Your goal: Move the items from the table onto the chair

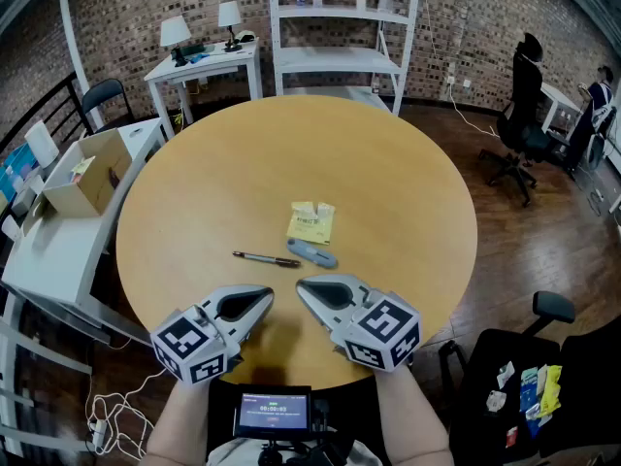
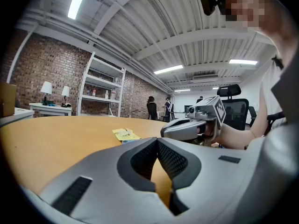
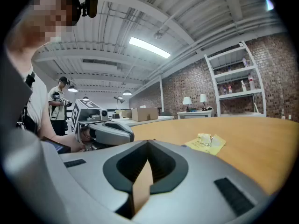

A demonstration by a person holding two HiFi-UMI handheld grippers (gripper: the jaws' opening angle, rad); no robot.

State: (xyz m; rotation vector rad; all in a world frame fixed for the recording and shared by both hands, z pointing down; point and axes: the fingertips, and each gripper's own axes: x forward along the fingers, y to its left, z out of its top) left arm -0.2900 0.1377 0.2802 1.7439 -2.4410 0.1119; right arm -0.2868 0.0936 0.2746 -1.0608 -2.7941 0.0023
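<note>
On the round wooden table [image 1: 194, 192], near its middle, lie a yellow packet [image 1: 311, 222], a blue-grey oblong item [image 1: 312, 253] and a dark pen [image 1: 265, 258]. My left gripper [image 1: 269, 294] and right gripper [image 1: 302, 285] hover side by side over the near table edge, tips toward each other, both shut with nothing in them. In the left gripper view the left gripper [image 2: 157, 140] has its jaws meeting at the tip, with the right gripper [image 2: 191, 127] and the packet [image 2: 124, 134] beyond. In the right gripper view the right gripper [image 3: 148, 143] faces the left gripper [image 3: 110, 132] and the packet [image 3: 205, 143].
A black chair [image 1: 572, 367] at the lower right carries several small packets [image 1: 532, 393]. A white side table with a cardboard box [image 1: 92, 173] stands left of the round table. A white shelf [image 1: 340, 27], a lamp table [image 1: 209, 61] and an office chair [image 1: 524, 115] are at the back.
</note>
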